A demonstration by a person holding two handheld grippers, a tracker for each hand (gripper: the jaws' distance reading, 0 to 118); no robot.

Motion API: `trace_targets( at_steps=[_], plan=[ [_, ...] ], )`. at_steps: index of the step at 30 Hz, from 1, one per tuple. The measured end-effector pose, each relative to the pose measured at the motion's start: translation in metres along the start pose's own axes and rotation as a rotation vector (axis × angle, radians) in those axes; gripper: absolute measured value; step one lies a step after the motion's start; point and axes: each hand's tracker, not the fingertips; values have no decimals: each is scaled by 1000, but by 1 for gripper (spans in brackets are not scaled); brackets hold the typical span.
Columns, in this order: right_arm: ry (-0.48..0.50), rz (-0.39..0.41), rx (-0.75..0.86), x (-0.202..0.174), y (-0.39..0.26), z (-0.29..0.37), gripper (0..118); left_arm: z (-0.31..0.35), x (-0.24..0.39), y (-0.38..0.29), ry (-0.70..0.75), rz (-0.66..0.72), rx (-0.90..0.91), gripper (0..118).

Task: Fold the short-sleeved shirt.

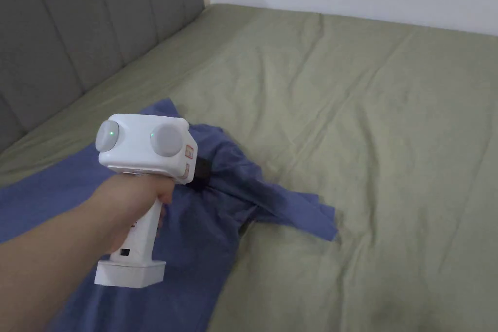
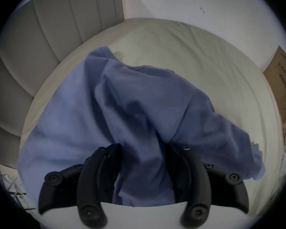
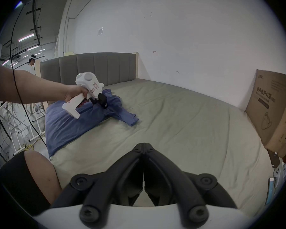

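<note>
A blue short-sleeved shirt lies crumpled along the left side of the olive-green bed. One end spreads toward the bed's near edge, and a sleeve trails to the right. My left gripper, a white handheld unit in a person's hand, is shut on a bunched ridge of the shirt and holds it a little above the sheet. In the left gripper view the shirt rises between the black jaws of the left gripper. My right gripper hovers over the bed's near part, shut on nothing, far from the shirt.
A grey padded headboard runs along the left and a white wall stands behind the bed. A large cardboard box stands at the bed's right side. White metal racks and cables lie on the floor to the left, with another person far behind.
</note>
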Motion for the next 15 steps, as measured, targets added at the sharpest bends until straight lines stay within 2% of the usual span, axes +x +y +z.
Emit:
trace_targets(
  at_steps=[1, 2, 3, 4, 8, 11, 14, 15],
  plan=[
    [-2, -9, 1, 1, 0, 0, 0, 2, 5, 0, 8, -5, 37, 55],
    [-4, -18, 4, 1, 1, 1, 0, 5, 8, -1, -8, -44, 31, 38],
    [-5, -27, 7, 2, 2, 2, 0, 13, 12, -4, -28, -82, 44, 13],
    [-4, -35, 9, 2, 3, 5, 0, 21, 15, -6, 6, -101, 75, 0],
    [-19, -53, 47, 2, 12, 29, 0, 71, 36, -11, -19, -88, 209, 0],
    [-51, -87, 100, 6, 20, 60, 0, 132, 71, -1, -139, -114, 310, 0],
    [-115, -111, 147, 16, 23, 101, 0, 200, 134, -13, -289, -224, 435, 0],
    [-146, -116, 164, 21, 23, 117, 0, 231, 167, -14, -334, -302, 477, 0]
  ],
)
